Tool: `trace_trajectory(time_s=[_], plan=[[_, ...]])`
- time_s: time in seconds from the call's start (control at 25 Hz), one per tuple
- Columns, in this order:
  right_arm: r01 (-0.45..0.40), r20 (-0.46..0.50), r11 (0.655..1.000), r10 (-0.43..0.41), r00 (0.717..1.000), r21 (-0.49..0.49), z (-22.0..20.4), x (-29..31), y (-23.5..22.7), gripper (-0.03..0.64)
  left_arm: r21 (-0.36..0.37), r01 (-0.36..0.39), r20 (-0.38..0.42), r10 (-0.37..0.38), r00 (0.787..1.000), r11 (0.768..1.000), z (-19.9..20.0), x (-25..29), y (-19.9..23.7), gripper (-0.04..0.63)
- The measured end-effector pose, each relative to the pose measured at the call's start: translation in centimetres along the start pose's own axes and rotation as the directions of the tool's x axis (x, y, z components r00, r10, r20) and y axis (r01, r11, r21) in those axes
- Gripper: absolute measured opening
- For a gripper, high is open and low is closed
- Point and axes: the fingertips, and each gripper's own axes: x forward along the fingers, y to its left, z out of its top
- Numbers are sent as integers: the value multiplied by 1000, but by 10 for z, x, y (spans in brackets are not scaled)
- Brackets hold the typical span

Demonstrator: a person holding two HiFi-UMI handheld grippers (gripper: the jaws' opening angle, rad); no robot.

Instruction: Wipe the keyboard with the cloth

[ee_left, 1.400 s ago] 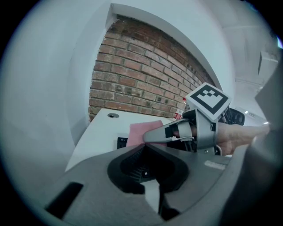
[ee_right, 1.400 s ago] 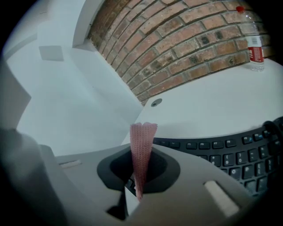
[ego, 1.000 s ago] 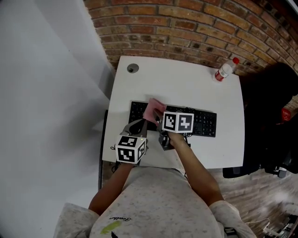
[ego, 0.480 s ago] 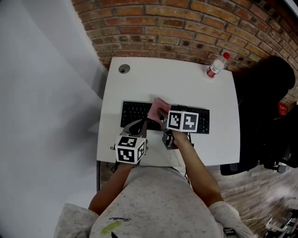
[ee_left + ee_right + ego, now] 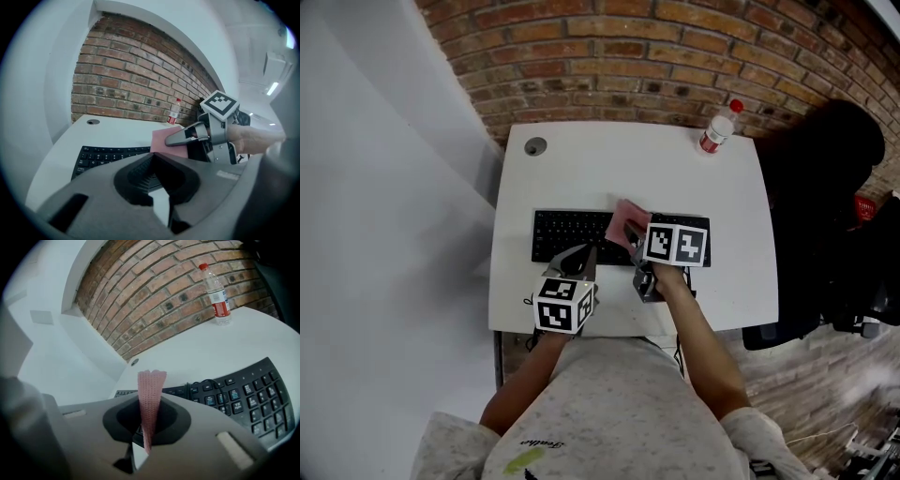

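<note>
A black keyboard [image 5: 574,228] lies across the white table [image 5: 619,164]. My right gripper [image 5: 630,234] is shut on a pink cloth [image 5: 627,218], which it holds over the keyboard's middle. In the right gripper view the cloth [image 5: 151,385] stands pinched edge-on between the jaws of the gripper [image 5: 149,405], with keys [image 5: 243,404] to the right. My left gripper [image 5: 581,255] hovers shut and empty at the keyboard's near edge, left of the cloth. The left gripper view shows the gripper [image 5: 153,157], the keyboard [image 5: 105,154], the cloth [image 5: 164,139] and the right gripper [image 5: 174,139].
A plastic water bottle [image 5: 717,127] with a red cap stands at the table's far right corner. A round cable hole [image 5: 534,146] sits at the far left. A brick wall [image 5: 656,56] runs behind the table, and a black chair [image 5: 825,216] is on the right.
The right gripper has carried the cloth to the right along the keyboard, from its left part to near its middle. The head view has shifted, and the left gripper stays near the front edge.
</note>
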Motion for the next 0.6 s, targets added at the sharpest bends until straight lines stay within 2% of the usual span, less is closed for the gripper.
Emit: trace_trajectory(time_s=[0.28,0.6], plan=[[-7,39,999,5,999,52,9,-20,-22,26,13,18,-9,-18,1000,1000,-1,9,-15,-5],[25,75,997,-30,997,74,19,-38,-49,26,33,49,-18,-49,999,998,3,24,-31,-5]])
